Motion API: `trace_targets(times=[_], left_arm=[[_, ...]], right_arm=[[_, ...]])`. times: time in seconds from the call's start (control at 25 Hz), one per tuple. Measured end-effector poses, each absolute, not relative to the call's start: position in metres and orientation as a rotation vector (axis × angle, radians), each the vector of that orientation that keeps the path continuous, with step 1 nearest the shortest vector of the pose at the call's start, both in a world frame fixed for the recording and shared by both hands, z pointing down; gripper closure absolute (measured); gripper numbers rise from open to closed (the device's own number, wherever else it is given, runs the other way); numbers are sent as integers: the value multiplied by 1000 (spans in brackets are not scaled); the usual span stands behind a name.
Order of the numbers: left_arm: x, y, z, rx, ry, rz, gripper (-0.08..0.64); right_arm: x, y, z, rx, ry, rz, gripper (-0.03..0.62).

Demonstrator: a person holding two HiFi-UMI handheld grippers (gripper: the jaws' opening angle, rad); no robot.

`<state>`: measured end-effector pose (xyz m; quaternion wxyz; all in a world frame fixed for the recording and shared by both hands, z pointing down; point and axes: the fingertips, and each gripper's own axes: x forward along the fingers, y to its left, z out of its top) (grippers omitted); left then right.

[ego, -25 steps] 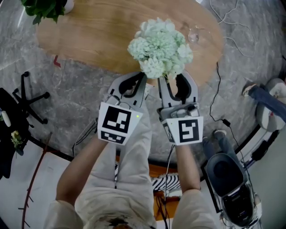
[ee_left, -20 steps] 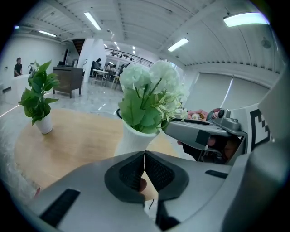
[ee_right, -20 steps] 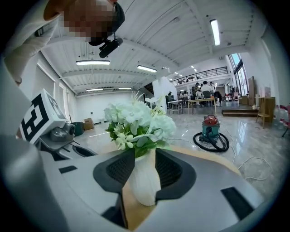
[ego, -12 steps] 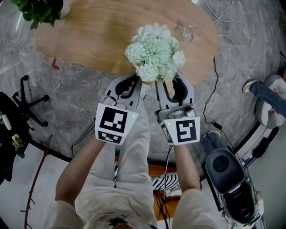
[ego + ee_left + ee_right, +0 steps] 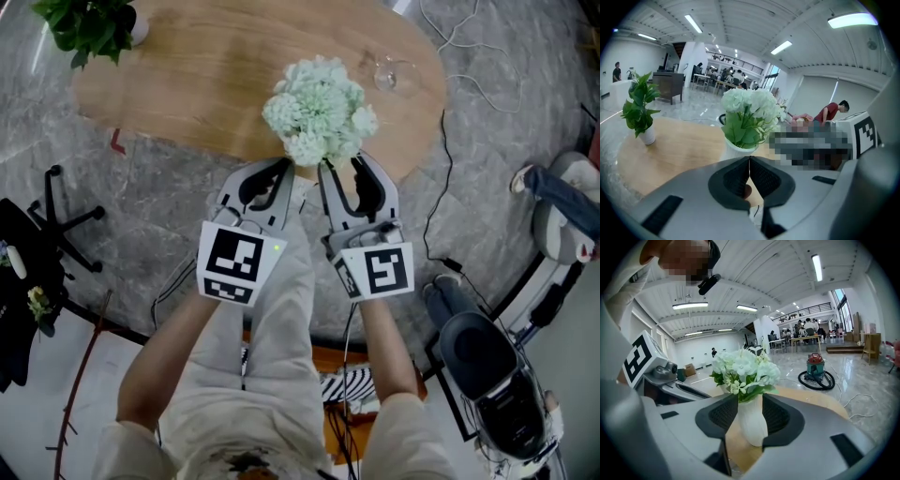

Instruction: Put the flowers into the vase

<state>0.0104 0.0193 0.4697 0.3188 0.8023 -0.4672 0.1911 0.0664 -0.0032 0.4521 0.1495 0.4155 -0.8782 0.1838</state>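
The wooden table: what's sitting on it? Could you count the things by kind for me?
White vase: 1
Bunch of white flowers, standing in that vase: 1
Potted green plant: 1
Clear glass: 1
Total: 4

Grey left gripper (image 5: 287, 164) and right gripper (image 5: 342, 165); black-white marker cubes (image 5: 235, 263); pale trousers (image 5: 281, 361).

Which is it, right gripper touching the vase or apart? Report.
Cannot tell. Right gripper view: right gripper, jaws just opening, flanks the vase; no plain gap or contact.
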Motion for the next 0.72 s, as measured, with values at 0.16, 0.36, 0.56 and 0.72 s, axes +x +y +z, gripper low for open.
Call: trace_targets(times=[0.16,0.36,0.56,0.72], left_arm=[[8,27,457,2131,-1227,502,551],[4,42,439,2155,-1214,506,551],[-3,47,424,2153,-1211,512,551],[-5,52,408,2151,-1217,511,551]], right_arm=[[66,5,440,1229,-2525,534,443],[65,17,428,1255,-2506,532,439],[64,19,411,1251,-2495,522,437],[63,23,389,1257,-2490,538,436]])
